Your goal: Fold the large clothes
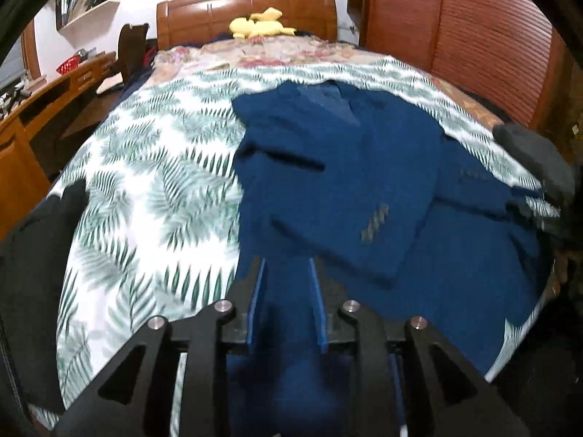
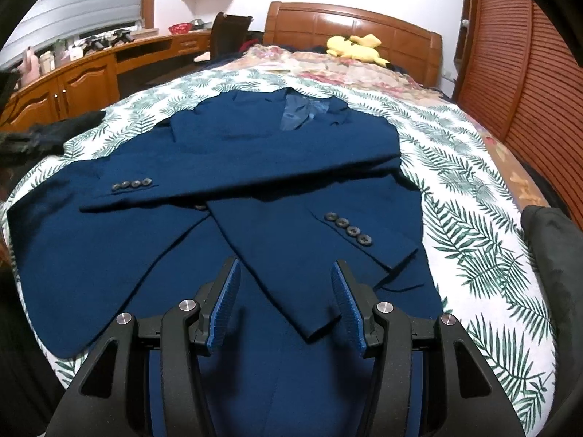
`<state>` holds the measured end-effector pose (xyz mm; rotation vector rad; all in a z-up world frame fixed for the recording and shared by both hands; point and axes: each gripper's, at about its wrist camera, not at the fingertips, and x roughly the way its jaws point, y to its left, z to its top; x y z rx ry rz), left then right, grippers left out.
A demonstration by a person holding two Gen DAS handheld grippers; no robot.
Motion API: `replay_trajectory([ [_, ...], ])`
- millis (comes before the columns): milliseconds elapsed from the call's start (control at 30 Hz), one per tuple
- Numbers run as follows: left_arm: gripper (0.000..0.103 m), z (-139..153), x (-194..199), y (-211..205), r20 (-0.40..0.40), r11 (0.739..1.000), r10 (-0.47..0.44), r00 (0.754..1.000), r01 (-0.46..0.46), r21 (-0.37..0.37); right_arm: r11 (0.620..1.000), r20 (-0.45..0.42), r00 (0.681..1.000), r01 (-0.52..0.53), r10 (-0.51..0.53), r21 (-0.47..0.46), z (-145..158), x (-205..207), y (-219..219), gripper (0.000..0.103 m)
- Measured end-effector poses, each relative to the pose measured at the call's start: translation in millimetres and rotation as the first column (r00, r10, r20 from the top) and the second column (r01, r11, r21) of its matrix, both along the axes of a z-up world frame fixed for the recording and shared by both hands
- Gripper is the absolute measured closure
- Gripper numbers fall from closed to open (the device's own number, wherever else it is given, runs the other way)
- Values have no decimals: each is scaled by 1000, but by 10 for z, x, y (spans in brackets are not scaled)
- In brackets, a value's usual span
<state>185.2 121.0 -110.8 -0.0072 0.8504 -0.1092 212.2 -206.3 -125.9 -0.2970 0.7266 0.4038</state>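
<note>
A dark blue suit jacket [image 2: 277,167] lies flat on the bed, collar toward the headboard, both sleeves folded across its front so the buttoned cuffs [image 2: 348,233] cross. It also shows in the left wrist view [image 1: 346,182], blurred. My right gripper [image 2: 286,273] is open just above the jacket's lower hem, over the right sleeve end. My left gripper [image 1: 286,266] is open with a narrower gap, over the jacket's left lower edge. Neither holds cloth.
The bed has a white leaf-print cover [image 2: 473,189] and a wooden headboard [image 2: 349,25] with a yellow plush toy [image 2: 351,47]. A wooden desk [image 2: 87,69] runs along the left, a wardrobe [image 2: 528,54] on the right. Dark clothing [image 1: 32,273] lies at the bed's left edge.
</note>
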Motion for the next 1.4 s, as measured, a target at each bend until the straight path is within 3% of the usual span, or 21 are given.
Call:
replay_trajectory([
  [333, 79, -320, -663, 243, -79, 999, 37, 996, -35, 28, 999, 25, 1000, 14, -12, -46, 163, -181, -258, 50],
  [533, 70, -416, -646, 348, -92, 997, 73, 993, -73, -1, 996, 42, 998, 45, -42, -72, 287, -290, -431, 50],
  [767, 64, -488, -516, 448, -99, 990, 142, 985, -141, 18, 995, 51, 998, 45, -41, -89, 331, -431, -526, 50],
  [1000, 45, -547, -444, 547, -89, 980, 197, 976, -194, 34, 993, 42, 998, 58, -54, -105, 299, -475, -643, 50],
  [1167, 45, -524, -465, 554, -84, 980, 199, 976, -197, 34, 992, 19, 997, 79, -78, -102, 236, -449, -768, 50],
  [1400, 45, -398, -647, 441, -63, 990, 111, 992, -115, -79, 988, -88, 986, 133, -140, -79, -38, -315, -1036, 50],
])
